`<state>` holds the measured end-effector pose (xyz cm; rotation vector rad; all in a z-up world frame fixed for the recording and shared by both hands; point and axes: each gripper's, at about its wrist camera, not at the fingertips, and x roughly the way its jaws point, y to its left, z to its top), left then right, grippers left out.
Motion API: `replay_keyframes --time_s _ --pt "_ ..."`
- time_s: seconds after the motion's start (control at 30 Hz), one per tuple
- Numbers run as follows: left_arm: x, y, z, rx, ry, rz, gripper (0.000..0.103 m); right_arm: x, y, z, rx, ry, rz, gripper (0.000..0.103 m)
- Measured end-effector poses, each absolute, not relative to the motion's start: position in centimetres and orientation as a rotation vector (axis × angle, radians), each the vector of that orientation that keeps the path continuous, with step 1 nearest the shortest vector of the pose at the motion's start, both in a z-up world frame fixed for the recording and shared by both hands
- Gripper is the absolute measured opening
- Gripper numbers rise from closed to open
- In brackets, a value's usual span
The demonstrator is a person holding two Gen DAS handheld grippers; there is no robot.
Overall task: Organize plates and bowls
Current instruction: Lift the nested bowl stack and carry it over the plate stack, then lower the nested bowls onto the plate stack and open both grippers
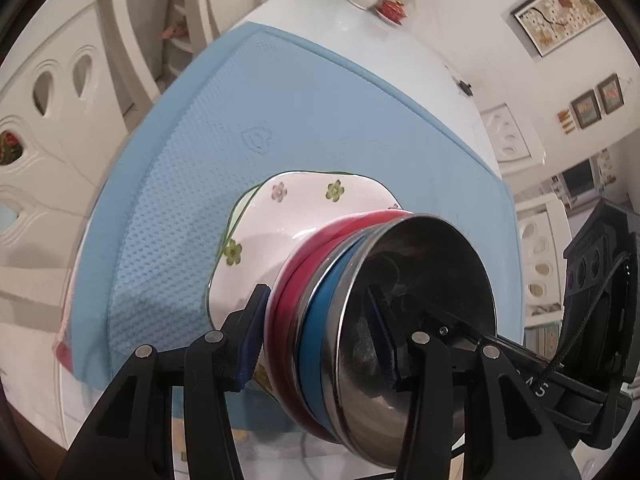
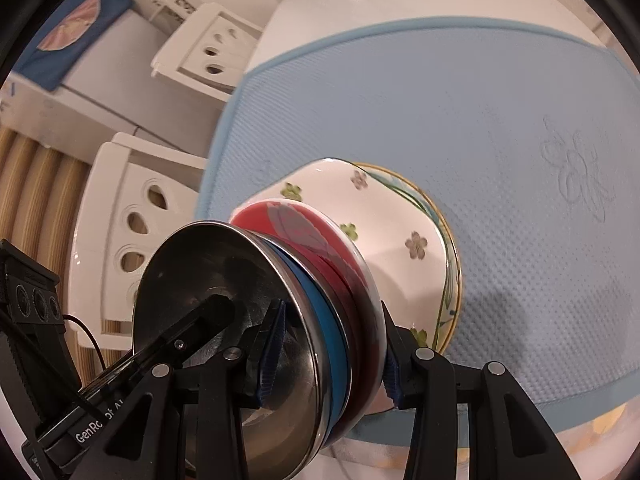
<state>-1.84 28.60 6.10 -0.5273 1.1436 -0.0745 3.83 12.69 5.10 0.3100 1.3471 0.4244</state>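
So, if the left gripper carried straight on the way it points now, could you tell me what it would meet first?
Probably the blue mat. The left gripper, clamped on the stack of bowls, points down at it, with nothing between; the gap is hard to judge.

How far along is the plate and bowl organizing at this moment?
Done: the dishes are nested, a steel bowl on a blue bowl on a red bowl on a flowered bowl, with a plate at the bottom. In hand: the left hand-held gripper and right hand-held gripper clamp the stack's opposite rims above the blue mat. Left: releasing it.
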Motion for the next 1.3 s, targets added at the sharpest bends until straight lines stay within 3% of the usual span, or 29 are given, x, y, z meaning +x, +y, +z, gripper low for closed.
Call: replay_keyframes --time_s 0.6,1.0,1.3 --pt "-0.2 30.3 7.1 -0.515 1.068 -0.144 0.044 6.3 13.0 5.0 0.382 1.335 0.360 0.042" --pt "-2.0 31.3 12.5 -0.449 0.910 -0.129 0.044 3.8 11.4 10.3 0.447 1.196 0.383 0.052" --pt "-3.0 29.6 15.7 -0.400 0.832 -0.160 0.046 -1.4 13.5 16.7 0.265 0.993 0.336 0.055"
